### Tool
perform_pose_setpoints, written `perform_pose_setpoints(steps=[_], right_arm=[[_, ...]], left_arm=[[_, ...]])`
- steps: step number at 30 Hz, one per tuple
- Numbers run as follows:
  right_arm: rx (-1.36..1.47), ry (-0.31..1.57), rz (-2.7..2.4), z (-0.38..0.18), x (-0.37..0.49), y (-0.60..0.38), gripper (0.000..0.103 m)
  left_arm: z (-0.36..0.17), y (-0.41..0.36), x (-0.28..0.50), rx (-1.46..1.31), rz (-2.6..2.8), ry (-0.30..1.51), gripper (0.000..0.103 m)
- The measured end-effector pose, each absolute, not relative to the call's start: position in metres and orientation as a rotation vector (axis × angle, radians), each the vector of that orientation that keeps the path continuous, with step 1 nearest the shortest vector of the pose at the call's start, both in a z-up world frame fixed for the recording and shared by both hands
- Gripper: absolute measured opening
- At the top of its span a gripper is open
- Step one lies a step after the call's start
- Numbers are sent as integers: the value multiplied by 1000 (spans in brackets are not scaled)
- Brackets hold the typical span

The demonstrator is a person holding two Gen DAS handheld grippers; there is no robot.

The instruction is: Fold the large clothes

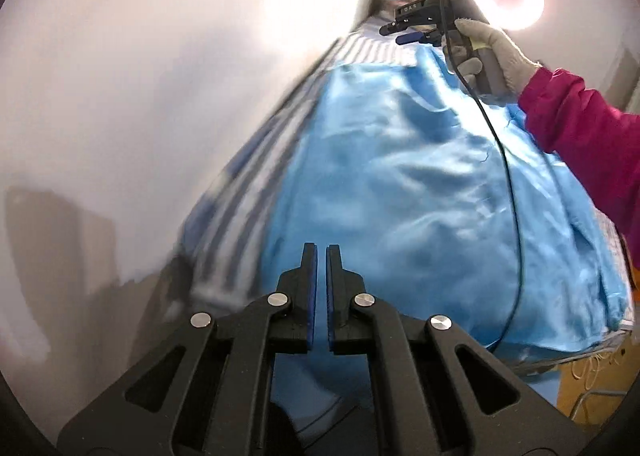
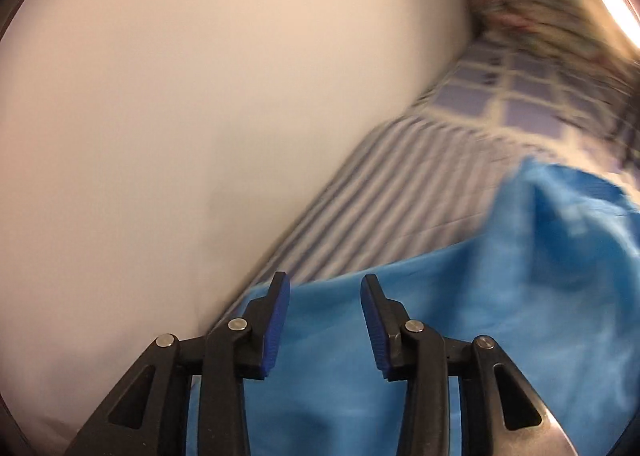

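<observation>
— Satin-like blue garment (image 1: 420, 184) fills your left view's centre and right, spread on the striped bed (image 1: 256, 184). Slippery?

— Likely; soft and light, so pinch a hem.

— Tongs?

— Your left gripper (image 1: 321, 256) is nearly closed, apparently empty; your right gripper (image 2: 325, 288) gapes wide over the cloth's edge, lower centre.

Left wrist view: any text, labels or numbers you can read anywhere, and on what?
"DAS": white letters, blurred and uncertain, on the black body of the right claw held in the grey-gloved hand.
Nothing readable on the shiny blue garment or the striped bedsheet.
</observation>
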State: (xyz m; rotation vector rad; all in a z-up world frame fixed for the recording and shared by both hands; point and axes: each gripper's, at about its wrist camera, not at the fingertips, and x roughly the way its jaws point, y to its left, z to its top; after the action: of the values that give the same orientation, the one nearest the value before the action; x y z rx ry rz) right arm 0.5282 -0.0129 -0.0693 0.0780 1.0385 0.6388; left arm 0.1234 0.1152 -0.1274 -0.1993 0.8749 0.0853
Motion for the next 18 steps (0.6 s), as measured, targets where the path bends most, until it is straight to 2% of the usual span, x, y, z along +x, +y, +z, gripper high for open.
perform_pose_setpoints(steps=[3,10,18], right_arm=[[170,1035,536,-67,558,-58,46],[330,1053,402,-81,630,-117,46],[276,1135,377,-115,693,-97,46]], left_arm=[[-132,103,148,-228,44,876,0],[-178,110,191,-332,21,969,0],[-211,113,199,-333,10,1011,0]])
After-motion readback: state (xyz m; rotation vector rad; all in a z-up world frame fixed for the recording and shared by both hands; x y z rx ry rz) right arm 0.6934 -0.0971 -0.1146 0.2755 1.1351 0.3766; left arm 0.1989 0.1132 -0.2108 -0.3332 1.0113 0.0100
